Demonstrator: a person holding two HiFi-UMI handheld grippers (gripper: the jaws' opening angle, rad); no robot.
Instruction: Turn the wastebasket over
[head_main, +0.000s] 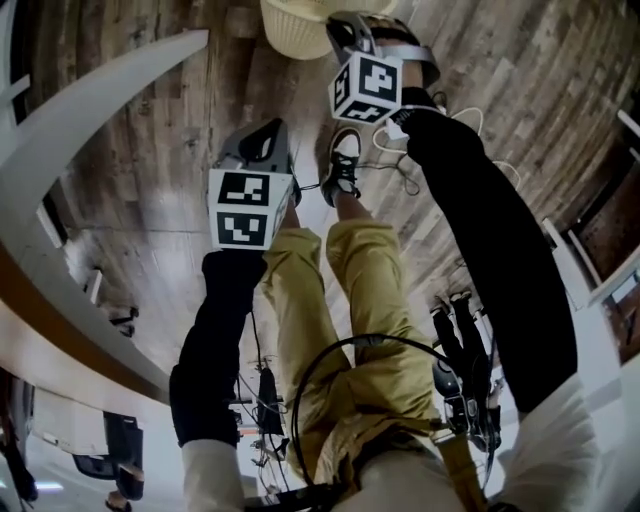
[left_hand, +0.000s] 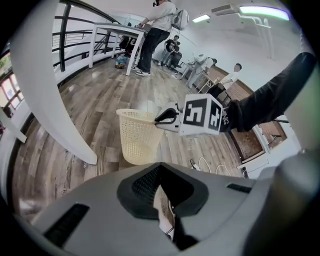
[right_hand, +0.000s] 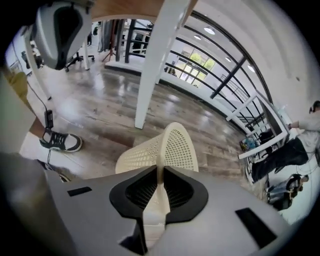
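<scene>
The R hand-held gripper (right_hand: 159, 189) is pinching the rim of the wastebasket (right_hand: 179, 147), which is standing mouth-up on the floor (right_hand: 100, 115), the L hand-held gripper (left_hand: 163, 201) is hanging open & empty, so next, I think, it's needing a lift & flip.

The wood-plank floor (head_main: 150, 170) runs right across the room, with a thick white post (right_hand: 151, 70) standing on it and a black railing (right_hand: 222, 75) along the windowed side. Far back a person in a pale top (left_hand: 159, 22) stands at a white surface (left_hand: 116, 26). What looks like a white cable (left_hand: 209, 164) lies looped on the planks, and a black-and-white sneaker (right_hand: 62, 142) is planted there too.
</scene>
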